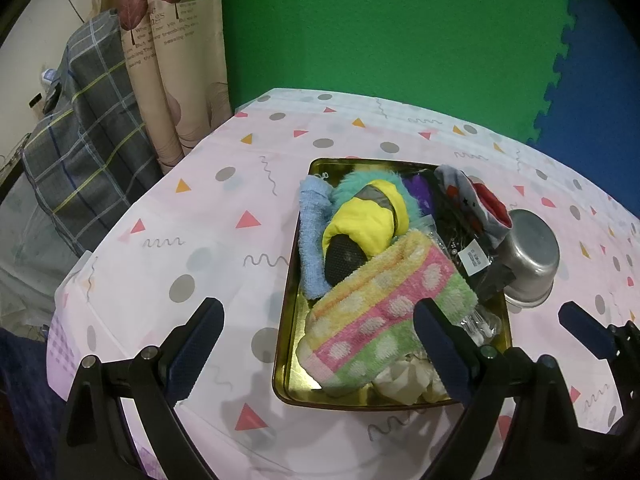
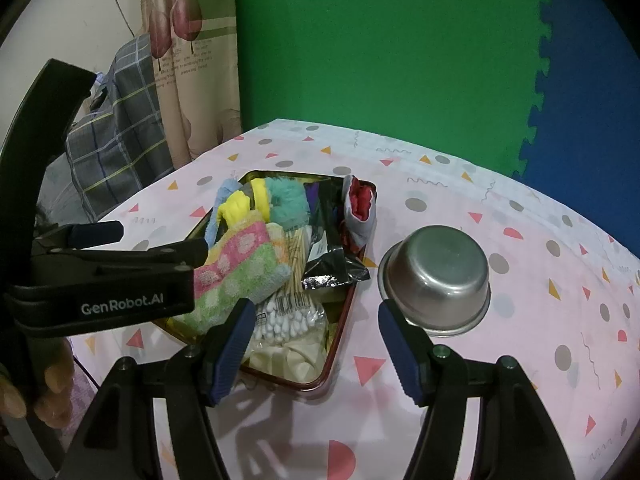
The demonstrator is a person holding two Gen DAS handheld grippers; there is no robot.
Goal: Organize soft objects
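Readable text: one brand mark

"GenRobot.AI" stands in pale letters on the black body of the left tongs (image 2: 156, 244); curtain (image 1: 176, 40) print and packet (image 1: 474, 258) label are too blurred to read.

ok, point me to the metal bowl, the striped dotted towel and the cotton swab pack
metal bowl (image 2: 436, 276), right wrist view, upturned base.
striped dotted towel (image 1: 380, 312), left wrist view, pink stripe.
cotton swab pack (image 2: 284, 322), right wrist view, white tips.

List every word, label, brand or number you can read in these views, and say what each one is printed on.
"GenRobot.AI": white lettering on the side of the left gripper, seen from the right wrist view.
Curtain: printed lines of text; only fragments such as "the" and "you" come through, the rest blurred.
White sticker on the black foil packet: too small to read.
Barcode label on the cotton swab pack: digits unreadable.
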